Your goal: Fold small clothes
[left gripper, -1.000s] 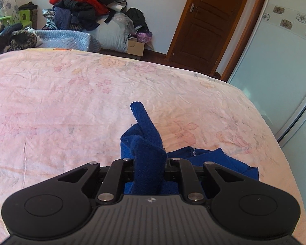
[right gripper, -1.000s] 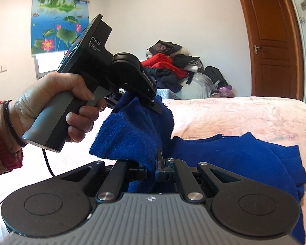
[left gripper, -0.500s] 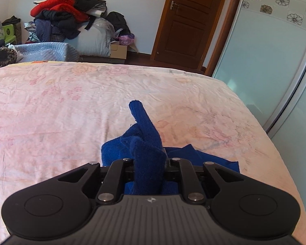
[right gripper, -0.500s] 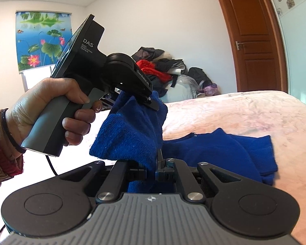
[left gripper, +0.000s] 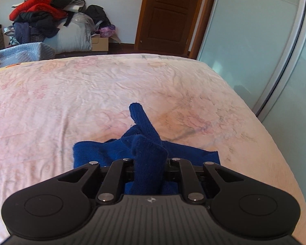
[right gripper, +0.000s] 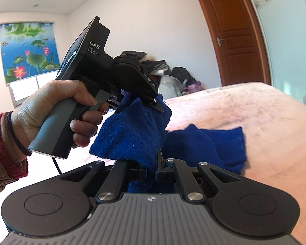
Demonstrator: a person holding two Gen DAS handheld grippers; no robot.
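Blue knit garment [left gripper: 146, 155] is clamped by left gripper [left gripper: 149, 163] and right gripper [right gripper: 150, 163] above the bed [left gripper: 71, 102].

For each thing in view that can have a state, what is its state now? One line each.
Blue knitted garment: partly lifted, one end lying on the bed.
Left tongs: shut on the blue knitted garment.
Right tongs: shut on the blue knitted garment.
Brown wooden door: closed.
Pink flowered bed sheet: spread, wrinkled.
Pile of mixed clothes: heaped, unfolded.
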